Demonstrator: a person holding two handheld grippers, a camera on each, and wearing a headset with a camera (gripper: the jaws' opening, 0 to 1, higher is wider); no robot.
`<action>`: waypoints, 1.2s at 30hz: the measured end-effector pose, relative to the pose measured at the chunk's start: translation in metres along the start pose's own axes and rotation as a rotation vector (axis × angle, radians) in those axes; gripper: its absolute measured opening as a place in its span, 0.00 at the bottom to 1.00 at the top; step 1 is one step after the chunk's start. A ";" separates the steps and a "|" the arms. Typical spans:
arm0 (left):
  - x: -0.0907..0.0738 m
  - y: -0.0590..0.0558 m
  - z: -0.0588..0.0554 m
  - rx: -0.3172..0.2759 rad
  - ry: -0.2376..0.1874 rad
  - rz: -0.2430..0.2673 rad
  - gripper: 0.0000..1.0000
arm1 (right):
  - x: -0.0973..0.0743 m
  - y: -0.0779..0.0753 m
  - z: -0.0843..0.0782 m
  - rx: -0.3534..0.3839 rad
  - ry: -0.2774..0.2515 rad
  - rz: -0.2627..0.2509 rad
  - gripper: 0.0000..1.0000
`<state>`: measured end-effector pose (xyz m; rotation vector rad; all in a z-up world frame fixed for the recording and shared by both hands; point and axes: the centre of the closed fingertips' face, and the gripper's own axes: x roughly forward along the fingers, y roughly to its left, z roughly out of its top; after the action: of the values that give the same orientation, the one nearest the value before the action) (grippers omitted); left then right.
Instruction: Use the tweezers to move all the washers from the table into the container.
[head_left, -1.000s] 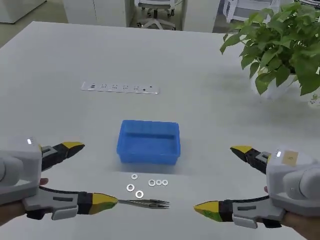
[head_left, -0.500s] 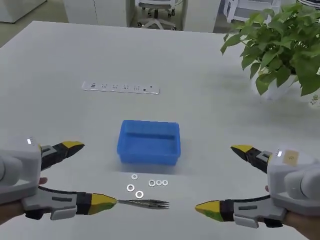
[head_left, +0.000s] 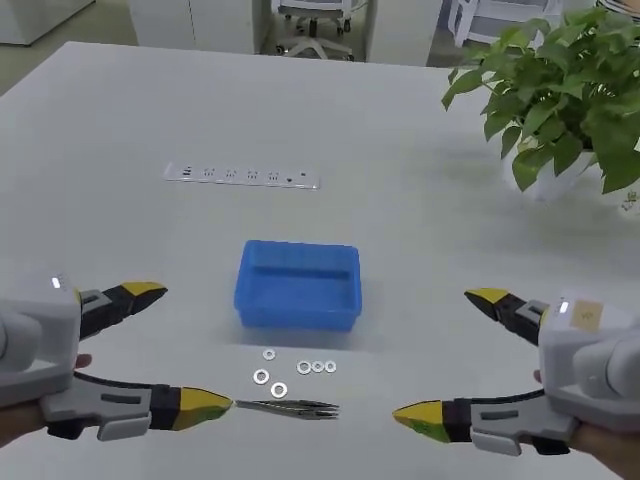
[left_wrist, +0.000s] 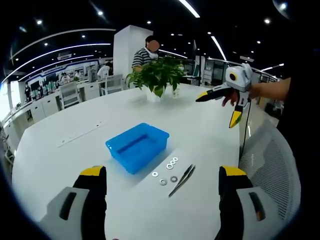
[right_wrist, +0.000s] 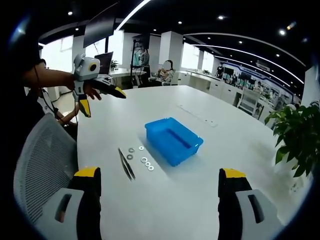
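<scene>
Several small metal washers (head_left: 296, 368) lie on the white table just in front of a blue plastic container (head_left: 298, 283). Thin metal tweezers (head_left: 292, 406) lie flat beside them, nearest me. My left gripper (head_left: 180, 348) is open at the left, its lower tip close to the tweezers' handle end. My right gripper (head_left: 445, 355) is open at the right, apart from everything. The left gripper view has the container (left_wrist: 137, 145), washers (left_wrist: 166, 171) and tweezers (left_wrist: 182, 179) ahead of its jaws. In the right gripper view the container (right_wrist: 173, 140), washers (right_wrist: 139, 156) and tweezers (right_wrist: 126, 163) lie between its jaws.
A white power strip (head_left: 240, 176) lies farther back on the table. A potted green plant (head_left: 555, 95) stands at the back right. Office chairs (head_left: 310, 20) stand beyond the table's far edge. A mesh chair back (right_wrist: 42, 160) is at my side.
</scene>
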<state>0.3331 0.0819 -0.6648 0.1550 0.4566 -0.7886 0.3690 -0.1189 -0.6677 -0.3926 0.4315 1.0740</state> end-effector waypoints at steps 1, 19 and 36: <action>0.000 0.000 0.000 0.001 0.000 0.000 0.99 | 0.000 0.000 0.000 -0.001 0.000 -0.001 0.99; 0.002 0.003 0.002 0.024 0.013 -0.009 0.99 | -0.001 -0.006 0.001 -0.012 0.004 -0.005 0.99; 0.009 0.001 -0.002 0.089 0.049 -0.066 0.88 | 0.005 -0.007 0.003 -0.062 0.027 0.024 0.97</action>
<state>0.3385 0.0771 -0.6705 0.2433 0.4746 -0.8723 0.3781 -0.1165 -0.6671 -0.4582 0.4281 1.1086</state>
